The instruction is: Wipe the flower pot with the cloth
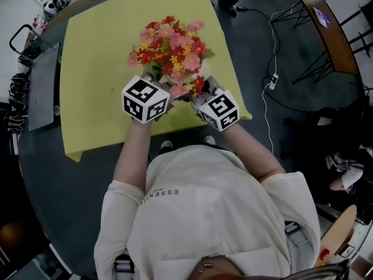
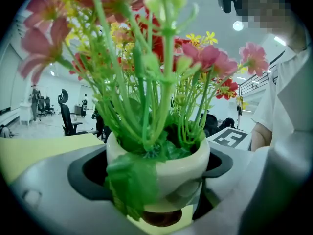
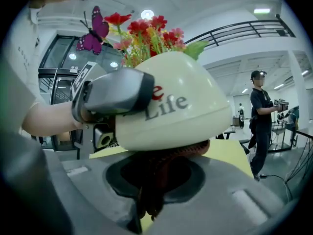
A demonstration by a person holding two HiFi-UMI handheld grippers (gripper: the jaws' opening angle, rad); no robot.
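Note:
A cream flower pot (image 3: 181, 106) printed "Life" holds red, pink and yellow artificial flowers (image 1: 170, 45) above the yellow mat (image 1: 99, 57). In the right gripper view it looks tilted and raised off the mat. My left gripper (image 2: 156, 180) is shut on the pot (image 2: 171, 163), one finger (image 3: 117, 94) clamped on its side. The right gripper (image 3: 156, 180) is shut on a dark red cloth (image 3: 164, 168) that presses against the pot's underside. In the head view the left gripper (image 1: 158, 89) and the right gripper (image 1: 204, 95) meet under the blooms, which hide most of the pot.
The mat covers part of a dark round table (image 1: 70, 179). A grey flat tray-like object (image 1: 44, 86) lies at the table's left edge. Cables (image 1: 268, 80) run on the floor to the right. A person (image 3: 259, 116) stands beyond the table.

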